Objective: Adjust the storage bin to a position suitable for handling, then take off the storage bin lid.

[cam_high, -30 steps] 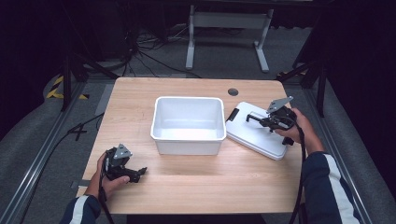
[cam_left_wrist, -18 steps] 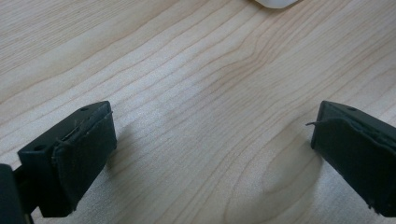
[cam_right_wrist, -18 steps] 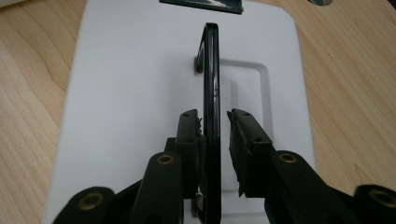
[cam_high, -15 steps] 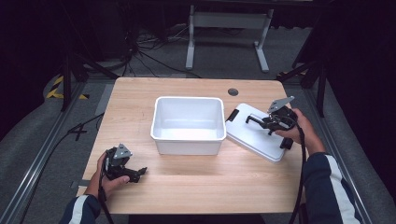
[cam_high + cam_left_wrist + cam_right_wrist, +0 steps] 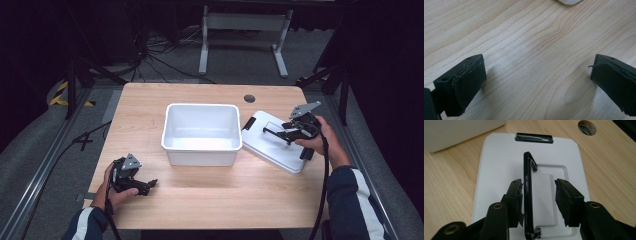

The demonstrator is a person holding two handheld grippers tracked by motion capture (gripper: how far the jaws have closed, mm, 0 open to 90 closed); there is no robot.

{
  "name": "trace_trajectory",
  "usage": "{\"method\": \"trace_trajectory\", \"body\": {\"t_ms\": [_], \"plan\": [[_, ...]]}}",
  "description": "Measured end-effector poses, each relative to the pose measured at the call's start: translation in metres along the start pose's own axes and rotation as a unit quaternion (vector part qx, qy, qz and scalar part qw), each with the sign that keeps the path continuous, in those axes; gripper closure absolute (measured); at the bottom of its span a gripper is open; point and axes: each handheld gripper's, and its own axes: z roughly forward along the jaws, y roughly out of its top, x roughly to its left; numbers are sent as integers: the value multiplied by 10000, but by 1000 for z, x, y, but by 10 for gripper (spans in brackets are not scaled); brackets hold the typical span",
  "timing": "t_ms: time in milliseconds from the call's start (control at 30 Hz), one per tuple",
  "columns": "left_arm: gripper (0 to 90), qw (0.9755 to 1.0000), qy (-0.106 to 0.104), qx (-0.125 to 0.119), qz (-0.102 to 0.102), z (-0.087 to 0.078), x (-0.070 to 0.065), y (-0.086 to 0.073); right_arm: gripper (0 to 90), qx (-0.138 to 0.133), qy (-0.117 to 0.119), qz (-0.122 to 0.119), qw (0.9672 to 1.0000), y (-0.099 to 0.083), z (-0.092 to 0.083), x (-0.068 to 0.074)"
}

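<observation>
A white plastic bin [image 5: 200,155] stands open in the middle of the wooden table [image 5: 150,105]. Its flat white lid [image 5: 272,147] lies on the table to the right of it. In the right gripper view the lid [image 5: 499,170] has a black handle [image 5: 527,182] standing up on edge. My right gripper [image 5: 537,185] straddles that handle; its jaws have just been opening. The handle rests by the left pad and the right pad stands clear of it. My left gripper [image 5: 147,185] lies at the front left of the table, open, with bare wood between its fingers [image 5: 469,75].
A black latch [image 5: 534,138] sits on the lid's far edge. A round cable hole [image 5: 249,98] is in the table behind the lid. Table edges are close to both hands. Cables and a metal stand lie on the floor beyond.
The right gripper's jaws have parted from the lid's handle, and the lid has settled slightly lower on the table. The left hand has stayed put.
</observation>
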Motion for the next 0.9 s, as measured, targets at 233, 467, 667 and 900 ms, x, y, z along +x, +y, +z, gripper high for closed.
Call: {"method": "trace_trajectory", "body": {"t_ms": [233,467,667,900], "plan": [[5,10000,-27,-5,57,0,1,0,547,-17,-20,17,10000,2,-6,4],[4,9999,-54,-6,114,0,2,1,507,-57,-125,136,9998,3,-7,3],[4,10000,-59,8,51,0,1,0,431,-95,-240,181,9995,4,-12,5],[4,10000,-59,1,67,0,1,0,378,-129,-280,198,9993,5,-21,12]]}}
